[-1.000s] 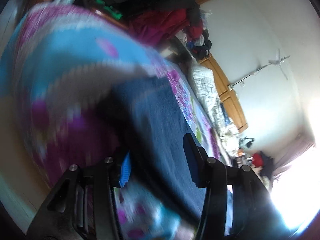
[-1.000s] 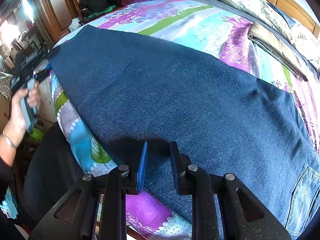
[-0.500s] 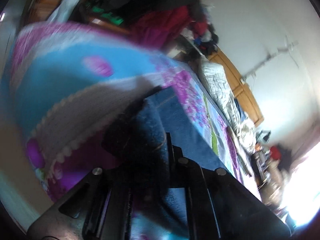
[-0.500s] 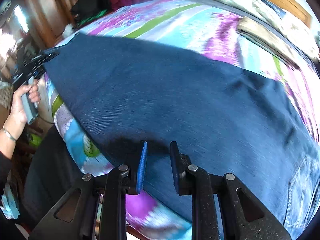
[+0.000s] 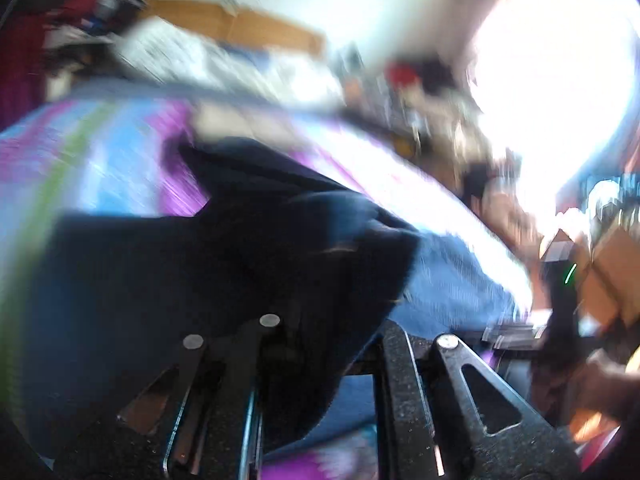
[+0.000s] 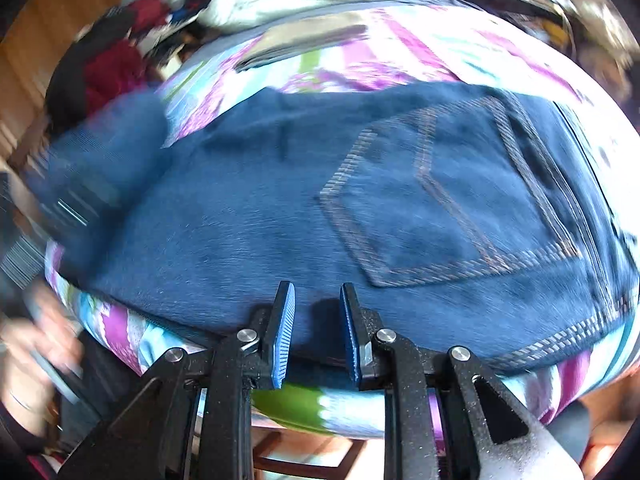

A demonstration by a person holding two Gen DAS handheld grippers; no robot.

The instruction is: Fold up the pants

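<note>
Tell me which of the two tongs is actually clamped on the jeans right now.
The left tongs: dark denim of the jeans is bunched between its fingers and lifted. The right tongs hang open at the jeans' near edge, blue pads apart, gripping nothing.

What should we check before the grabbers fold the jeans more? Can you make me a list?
1. Left gripper holding the jeans: ok, dark denim bunches between its fingers.
2. Right gripper ready: ok, jaws open over the near edge, gripping nothing.
3. Back pocket end lying flat: ok.
4. Lifted end lined up with the rest: cannot tell, too blurred.
5. Tan folded clothes clear of the jeans: ok, apart on the bedspread.
</note>
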